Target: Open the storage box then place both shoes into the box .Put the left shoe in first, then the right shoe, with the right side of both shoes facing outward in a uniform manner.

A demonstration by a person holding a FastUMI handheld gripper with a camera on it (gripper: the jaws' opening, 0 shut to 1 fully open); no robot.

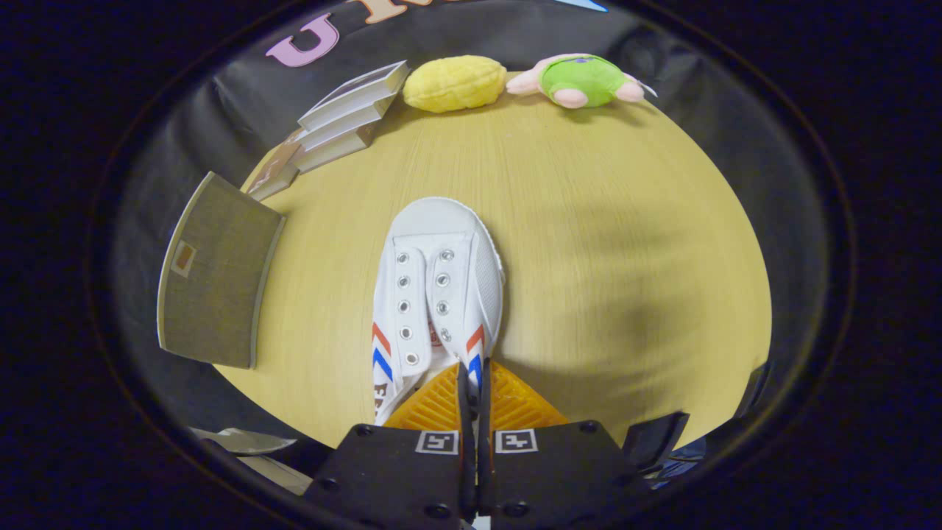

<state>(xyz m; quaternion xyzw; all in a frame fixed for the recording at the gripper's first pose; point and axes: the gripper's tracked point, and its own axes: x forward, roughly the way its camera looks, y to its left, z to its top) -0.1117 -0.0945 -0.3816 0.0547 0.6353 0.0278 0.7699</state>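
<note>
Gripper view first: my tongs (pixel 471 383) are pressed nearly together, pinching the side wall of the white shoe (pixel 438 294) at its collar, with 1 finger inside the opening and 1 outside, as far as I can tell. The shoe has red and blue chevrons on its sides and no laces in the eyelets, and it points straight ahead of the fingers, toe away from me, over the wooden table (pixel 589 243).

Off to the left of the tongs, the grey fabric storage box (pixel 217 272) sits at the table's edge, tilted my way; can't tell if it's open.

Beyond it, further ahead and left, a stack of books (pixel 346 118) leans. Far ahead, past the toe, a yellow plush (pixel 452 83) and a green plush toy (pixel 581 79) lie side by side.
</note>
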